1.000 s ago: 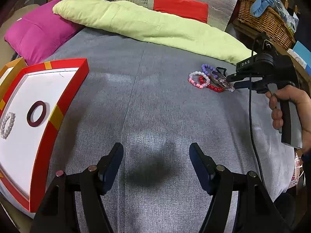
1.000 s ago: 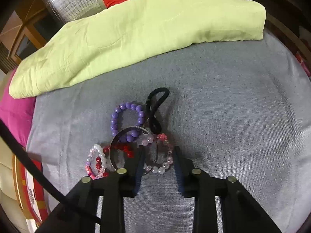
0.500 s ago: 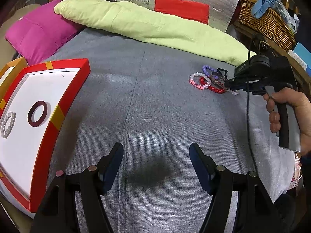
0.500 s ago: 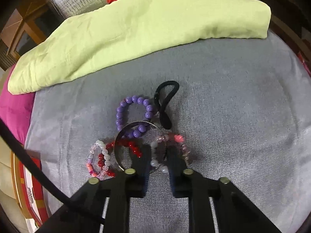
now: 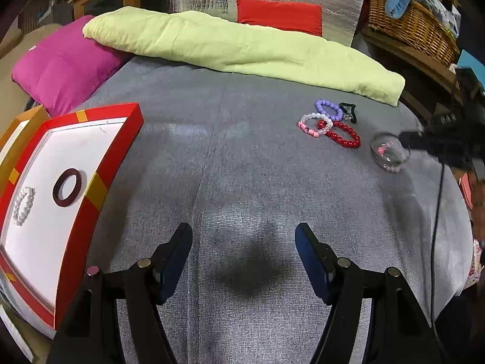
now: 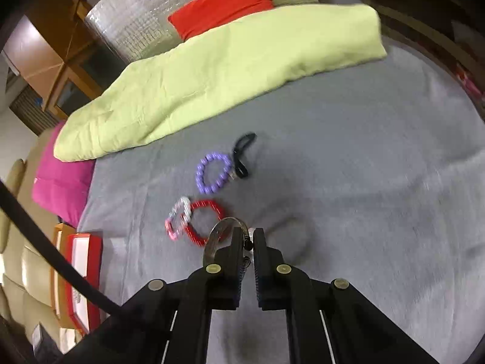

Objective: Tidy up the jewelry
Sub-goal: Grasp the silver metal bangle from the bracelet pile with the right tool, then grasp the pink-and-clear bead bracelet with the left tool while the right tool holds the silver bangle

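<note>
My right gripper (image 6: 249,239) is shut on a silver bangle (image 6: 216,233), which shows as a blur with pale pink beads (image 5: 382,151) hanging from that gripper (image 5: 407,138) just above the grey bedcover. On the cover lie a purple bead bracelet (image 5: 321,103) (image 6: 200,176), a red one (image 5: 345,143) (image 6: 212,204), a white-and-pink one (image 5: 309,129) (image 6: 178,215) and a black hair tie (image 5: 348,109) (image 6: 241,151). My left gripper (image 5: 244,239) hangs open over bare cover. The red-framed white tray (image 5: 115,151) (image 6: 86,245) holds a dark ring (image 5: 67,203) and a pearl bracelet (image 5: 22,206).
A long green pillow (image 5: 242,48) lies across the back of the bed, with a magenta cushion (image 5: 60,72) at the back left. A wicker basket (image 5: 415,27) stands on a shelf at the right. A black cable (image 5: 438,212) trails from the right gripper.
The right gripper has shut on the bangle and carried it off the pile, to the right in the left wrist view. The left gripper has stayed put.
</note>
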`<control>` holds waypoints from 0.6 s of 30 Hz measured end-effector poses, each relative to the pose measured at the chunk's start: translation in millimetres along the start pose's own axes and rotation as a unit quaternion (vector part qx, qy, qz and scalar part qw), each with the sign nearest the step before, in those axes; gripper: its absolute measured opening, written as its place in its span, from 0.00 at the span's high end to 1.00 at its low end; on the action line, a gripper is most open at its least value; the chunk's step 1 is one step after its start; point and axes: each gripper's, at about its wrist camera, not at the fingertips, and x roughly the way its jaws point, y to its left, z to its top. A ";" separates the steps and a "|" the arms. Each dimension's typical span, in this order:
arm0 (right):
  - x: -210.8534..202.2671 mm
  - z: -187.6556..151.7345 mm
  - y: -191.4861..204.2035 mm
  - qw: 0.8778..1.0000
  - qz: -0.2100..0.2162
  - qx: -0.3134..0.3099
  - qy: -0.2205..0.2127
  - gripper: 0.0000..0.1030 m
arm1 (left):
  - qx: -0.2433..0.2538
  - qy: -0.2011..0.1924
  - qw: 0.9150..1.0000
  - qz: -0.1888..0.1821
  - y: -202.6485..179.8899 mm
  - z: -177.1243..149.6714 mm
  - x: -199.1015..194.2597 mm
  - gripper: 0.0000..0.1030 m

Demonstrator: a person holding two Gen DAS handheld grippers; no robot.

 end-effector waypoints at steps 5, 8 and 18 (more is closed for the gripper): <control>11.4 -6.3 -27.7 0.999 -0.031 0.005 0.028 0.93 | 0.008 0.006 1.000 0.010 -2.8 -2.2 1.6 0.31; 7.7 -7.9 -32.0 0.999 -0.045 -0.005 0.026 0.90 | 0.009 0.002 1.000 0.014 -3.5 -1.8 0.7 0.31; 17.7 -14.8 -21.5 0.996 -0.081 -0.028 0.038 0.90 | 0.010 -0.006 1.000 0.004 -2.7 -3.1 -4.6 0.31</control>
